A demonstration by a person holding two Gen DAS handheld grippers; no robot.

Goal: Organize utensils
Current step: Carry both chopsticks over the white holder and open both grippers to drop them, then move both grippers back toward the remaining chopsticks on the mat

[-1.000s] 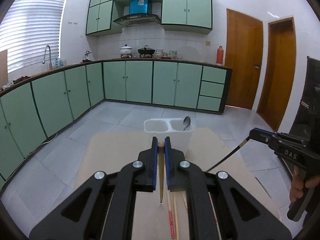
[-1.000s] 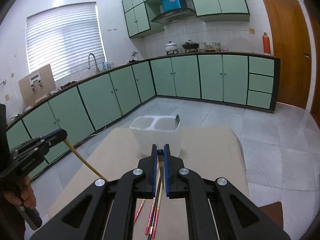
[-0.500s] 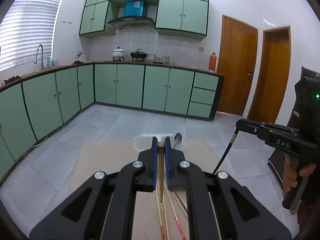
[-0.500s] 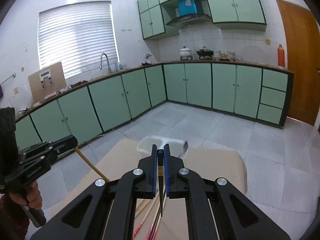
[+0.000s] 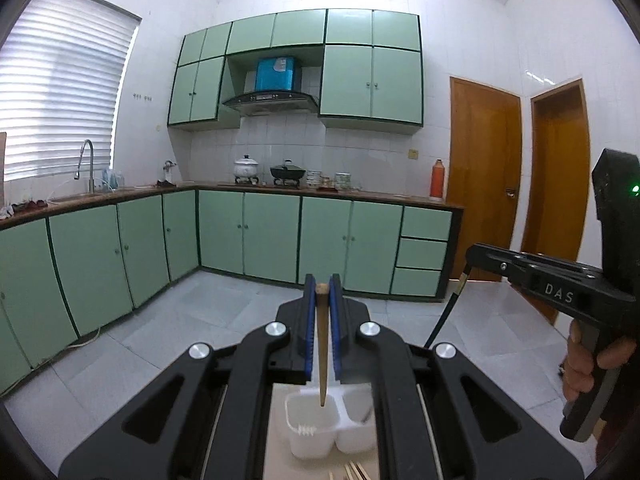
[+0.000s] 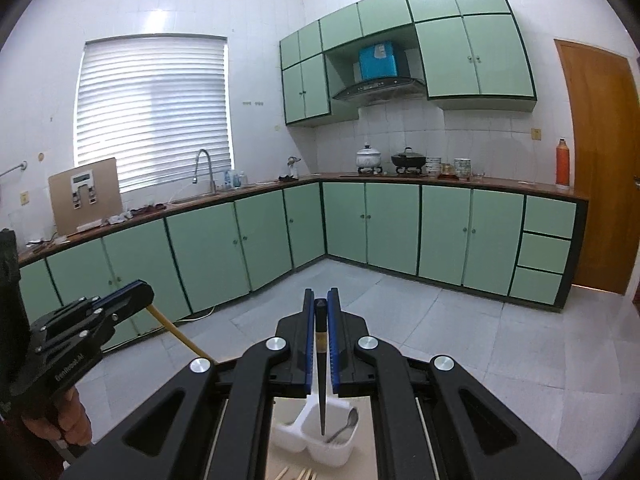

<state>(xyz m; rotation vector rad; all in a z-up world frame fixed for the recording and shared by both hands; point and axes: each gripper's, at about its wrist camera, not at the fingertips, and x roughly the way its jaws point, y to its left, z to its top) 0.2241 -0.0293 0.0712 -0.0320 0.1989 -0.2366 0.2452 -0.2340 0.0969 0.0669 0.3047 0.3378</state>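
My left gripper [image 5: 322,292] is shut on a light wooden chopstick [image 5: 322,360], whose thin end hangs over the left compartment of a white two-compartment holder [image 5: 308,446]. My right gripper [image 6: 320,304] is shut on a black chopstick [image 6: 321,384] that points down over the holder [image 6: 336,456]. A metal spoon [image 6: 346,426] leans in the holder's right compartment. Each gripper also appears in the other's view: the right gripper [image 5: 474,252] with its black chopstick [image 5: 444,316], and the left gripper [image 6: 138,294] with its wooden chopstick [image 6: 176,334].
Several loose chopsticks [image 5: 354,470] lie on the beige table [image 5: 278,448] in front of the holder. A person's hand [image 5: 592,360] grips the right tool's handle. Green kitchen cabinets [image 5: 272,236] and a tiled floor [image 6: 480,344] lie beyond.
Both grippers have risen with their chopsticks and moved forward toward the holder. The holder has dropped from the middle of both views to the bottom, under the chopstick tips.
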